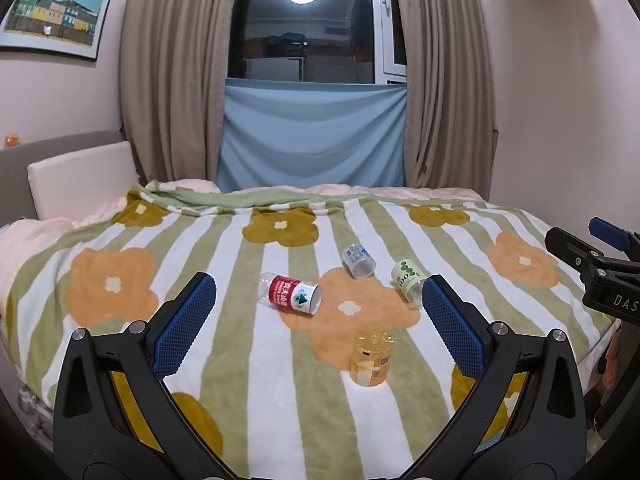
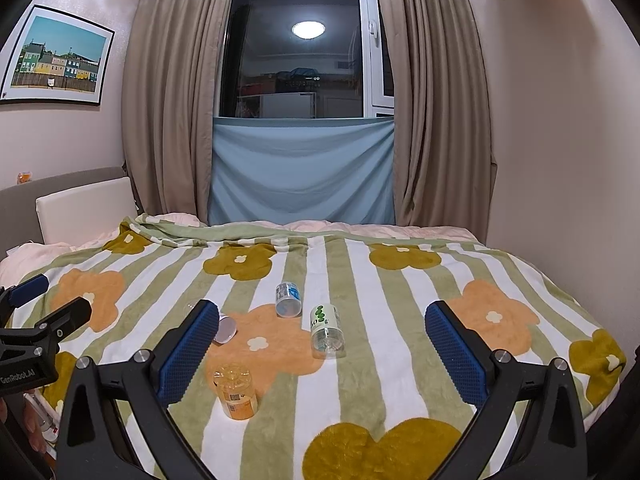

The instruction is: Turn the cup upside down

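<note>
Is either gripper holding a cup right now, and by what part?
Nothing is held. The left gripper and right gripper are both open above the blanket; all four cups lie untouched.

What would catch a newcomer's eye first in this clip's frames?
Four cut-bottle cups sit scattered mid-bed on the flower-striped blanket: the amber cup stands upside down nearest, while the red-label cup, green-label cup and blue-label cup lie tipped over behind. Both the left hand-held gripper and right hand-held gripper hover wide open, empty.
</note>
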### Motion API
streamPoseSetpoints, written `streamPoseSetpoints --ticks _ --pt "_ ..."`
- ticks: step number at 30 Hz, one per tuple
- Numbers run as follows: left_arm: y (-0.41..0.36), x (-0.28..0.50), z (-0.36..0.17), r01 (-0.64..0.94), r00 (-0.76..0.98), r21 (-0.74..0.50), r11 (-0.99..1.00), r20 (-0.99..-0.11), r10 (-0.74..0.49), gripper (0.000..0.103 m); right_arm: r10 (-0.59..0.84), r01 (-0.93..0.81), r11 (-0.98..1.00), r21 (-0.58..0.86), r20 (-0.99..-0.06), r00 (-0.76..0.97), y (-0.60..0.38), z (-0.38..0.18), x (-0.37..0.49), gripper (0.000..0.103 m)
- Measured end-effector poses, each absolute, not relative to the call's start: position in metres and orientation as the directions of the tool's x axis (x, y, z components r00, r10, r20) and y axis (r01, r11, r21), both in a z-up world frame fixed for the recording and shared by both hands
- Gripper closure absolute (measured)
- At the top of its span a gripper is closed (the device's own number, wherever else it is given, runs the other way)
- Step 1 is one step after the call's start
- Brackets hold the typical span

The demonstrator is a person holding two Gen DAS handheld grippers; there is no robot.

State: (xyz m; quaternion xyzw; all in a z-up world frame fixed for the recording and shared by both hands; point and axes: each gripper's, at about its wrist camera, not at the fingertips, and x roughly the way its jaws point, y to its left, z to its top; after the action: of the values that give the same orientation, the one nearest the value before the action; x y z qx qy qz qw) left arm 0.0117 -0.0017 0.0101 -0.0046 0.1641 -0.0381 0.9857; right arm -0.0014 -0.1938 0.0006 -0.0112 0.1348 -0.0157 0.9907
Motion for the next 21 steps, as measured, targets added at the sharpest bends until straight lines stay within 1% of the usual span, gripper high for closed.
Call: streamPoseSetpoints --ticks 4,13,21 --pt "-0.002 0.009 0.012 0.073 0.947 -0.011 0.997 -0.313 -0.073 0.000 -0.034 0.028 0.999 -0.025 -0.266 0.963 -0.193 0.000 -0.002 0.000" --pt "-0.010 0.002 0.018 0.057 0.964 0.032 0.998 -0.262 -0.046 0.000 -0.034 0.028 0.999 -0.025 -0.265 0.964 -0.192 0.001 0.000 0.000" --pt "-0.013 0.001 0.019 0.056 0.969 0.037 0.998 -0.241 -0.046 0.000 -0.034 0.028 0.999 -0.025 -0.265 0.964 -0.192 0.000 -0.001 0.000"
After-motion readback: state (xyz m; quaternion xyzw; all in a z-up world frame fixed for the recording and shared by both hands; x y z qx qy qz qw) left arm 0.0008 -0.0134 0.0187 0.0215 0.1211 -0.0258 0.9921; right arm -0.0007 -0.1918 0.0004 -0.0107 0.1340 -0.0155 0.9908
